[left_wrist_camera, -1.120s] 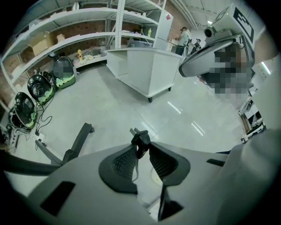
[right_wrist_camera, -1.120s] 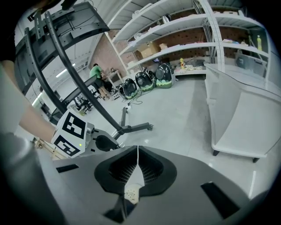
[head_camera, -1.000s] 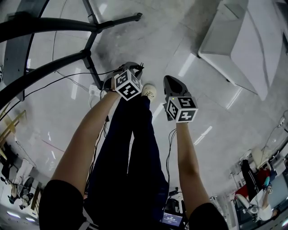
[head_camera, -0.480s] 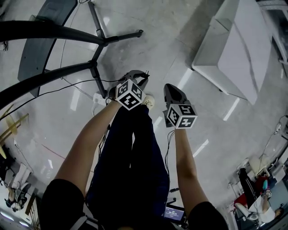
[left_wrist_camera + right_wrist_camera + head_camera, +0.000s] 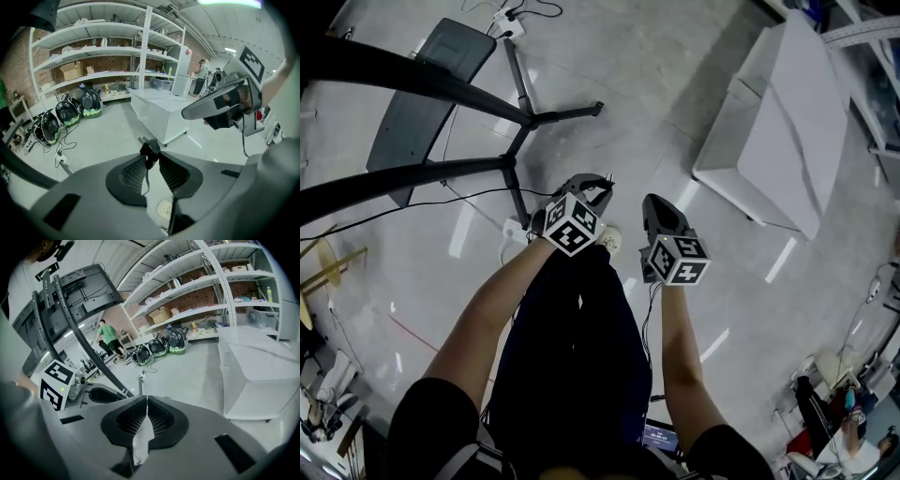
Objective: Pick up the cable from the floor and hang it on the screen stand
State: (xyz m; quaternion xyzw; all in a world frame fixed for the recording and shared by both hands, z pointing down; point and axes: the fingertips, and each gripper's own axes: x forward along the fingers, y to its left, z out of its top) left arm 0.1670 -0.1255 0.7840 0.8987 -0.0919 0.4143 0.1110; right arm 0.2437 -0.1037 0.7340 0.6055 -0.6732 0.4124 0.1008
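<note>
Cable end gripped in left gripper beside screen stand; right gripper closed on nothing.

At far left of the head view the screen stand (image 5: 403,176) is seen, its black legs spread over the grey floor (image 5: 628,66). Just right of its base the left gripper (image 5: 151,154) is held above the floor. Its jaws are clamped on the black plug end of the cable (image 5: 150,149) at the tips, and the thin cord is left hanging down between the pads. Next right, close beside it but apart, the right gripper (image 5: 146,398) is held with jaws pressed together and nothing between them. A white table (image 5: 778,141) is seen at far right.
</note>
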